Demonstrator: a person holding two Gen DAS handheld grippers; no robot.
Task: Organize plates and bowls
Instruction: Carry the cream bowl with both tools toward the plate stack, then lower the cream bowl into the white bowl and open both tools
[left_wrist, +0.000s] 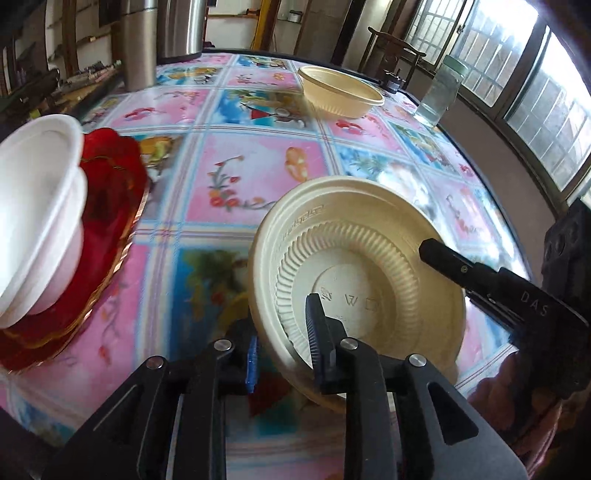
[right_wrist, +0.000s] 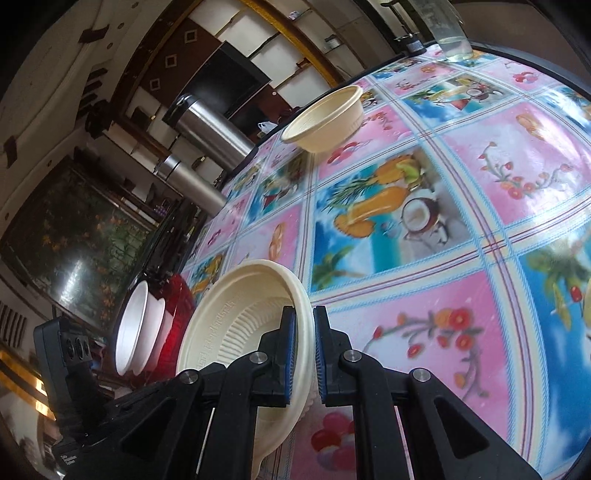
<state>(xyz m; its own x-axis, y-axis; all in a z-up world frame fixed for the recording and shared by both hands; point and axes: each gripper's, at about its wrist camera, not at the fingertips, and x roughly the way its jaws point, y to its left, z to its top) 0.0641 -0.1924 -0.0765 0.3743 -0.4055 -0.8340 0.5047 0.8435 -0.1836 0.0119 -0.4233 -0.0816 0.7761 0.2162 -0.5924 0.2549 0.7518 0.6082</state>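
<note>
Left wrist view: my left gripper (left_wrist: 282, 350) is clamped on the near rim of the cream ribbed plastic bowl (left_wrist: 362, 280), one finger inside, one outside. The bowl is tipped up on edge over the flowered vinyl tablecloth (left_wrist: 258, 173). My right gripper (left_wrist: 443, 258) reaches in from the right, one finger tip against the far rim. Off left, the white bowl stack (left_wrist: 40, 221) sits on the red gold-edged plates (left_wrist: 110, 206). A second cream bowl (left_wrist: 341, 92) stands upright, well apart at the far side, near a clear glass jar (left_wrist: 441, 96).

Right wrist view: my right gripper (right_wrist: 304, 350) straddles the same bowl (right_wrist: 236, 332) rim. There's a gap showing on the outer pad (right_wrist: 321, 354) side, so I read it as closed down to the rim but can't confirm it's actually pinching. White stack (right_wrist: 136, 328) and red plates (right_wrist: 177, 314) are just beyond the bowl; the far cream bowl (right_wrist: 325, 118) is untouched.

Judgement: I'm mid-carry, two-handed. To do it well: keep one firm grip, let the other only steady the bowl, since thin plastic flexes. Level the bowl before setting down or nesting, and approach from above so the rim doesn't knock the white stack.
</note>
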